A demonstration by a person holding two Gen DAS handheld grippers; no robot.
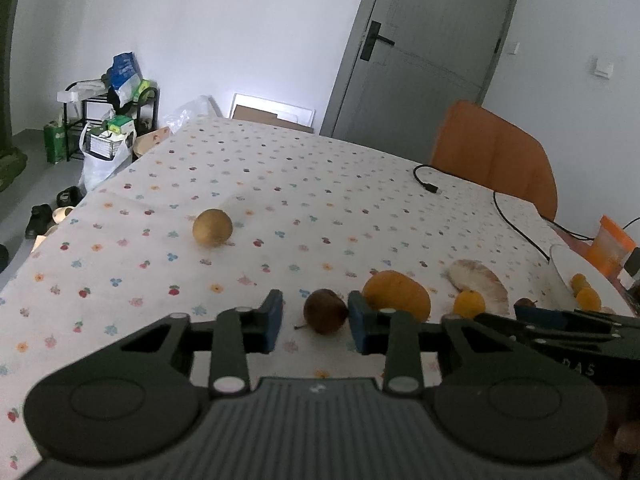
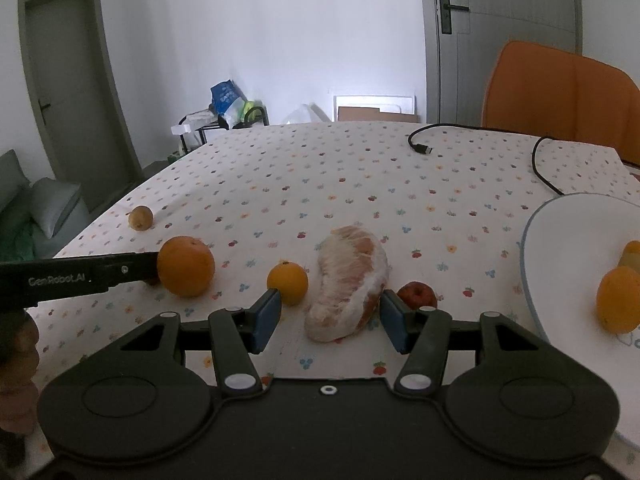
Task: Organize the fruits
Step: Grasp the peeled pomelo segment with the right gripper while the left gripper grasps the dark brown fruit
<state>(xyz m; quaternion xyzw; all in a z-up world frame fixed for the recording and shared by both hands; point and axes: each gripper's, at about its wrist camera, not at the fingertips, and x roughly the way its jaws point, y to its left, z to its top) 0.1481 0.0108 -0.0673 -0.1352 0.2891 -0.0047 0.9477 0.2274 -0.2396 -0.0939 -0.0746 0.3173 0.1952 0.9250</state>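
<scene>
Early stage: two oranges [image 2: 618,305] in white plate [image 2: 560,248]. Left hand-held gripper [image 1: 315,322] wide around dark fruit [image 1: 325,311]; right hand-held gripper [image 2: 330,322] wide around pomelo segment [image 2: 349,282]. Five fruits remain on table [image 2: 320,168].

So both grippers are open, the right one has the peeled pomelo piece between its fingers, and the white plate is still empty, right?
Not quite: the white plate is not empty. The right wrist view shows orange fruit already on it. The rest holds: the left gripper and right gripper are open, with the peeled pomelo piece between the right one's fingers.
</scene>
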